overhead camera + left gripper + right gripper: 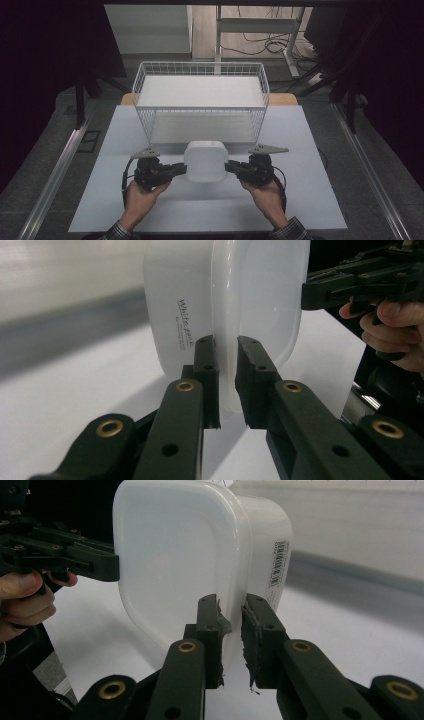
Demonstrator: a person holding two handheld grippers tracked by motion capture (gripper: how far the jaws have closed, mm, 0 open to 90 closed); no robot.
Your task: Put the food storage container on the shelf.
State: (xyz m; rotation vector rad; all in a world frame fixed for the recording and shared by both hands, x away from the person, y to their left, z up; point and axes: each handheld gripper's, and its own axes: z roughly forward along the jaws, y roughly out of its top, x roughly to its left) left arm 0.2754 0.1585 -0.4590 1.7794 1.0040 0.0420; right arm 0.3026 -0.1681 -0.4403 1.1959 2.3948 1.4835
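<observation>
A white plastic lidded container (pixel 205 160) hangs just above the pale table (pixel 300 200), held from both sides. My left gripper (pixel 184 169) is shut on the rim at its left edge, and my right gripper (pixel 227 167) is shut on the rim at its right edge. In the left gripper view the jaws pinch the thin lip of the container (pixel 225 305), which bears small printed lettering. The right gripper view shows the same pinch on the container (pixel 180 560), with a barcode label on its side.
A white wire basket (pixel 200 100) with a flat white board in it stands just behind the container. The table's edges lie left and right, with dark floor and metal rails beyond. Cables and a desk frame sit at the back.
</observation>
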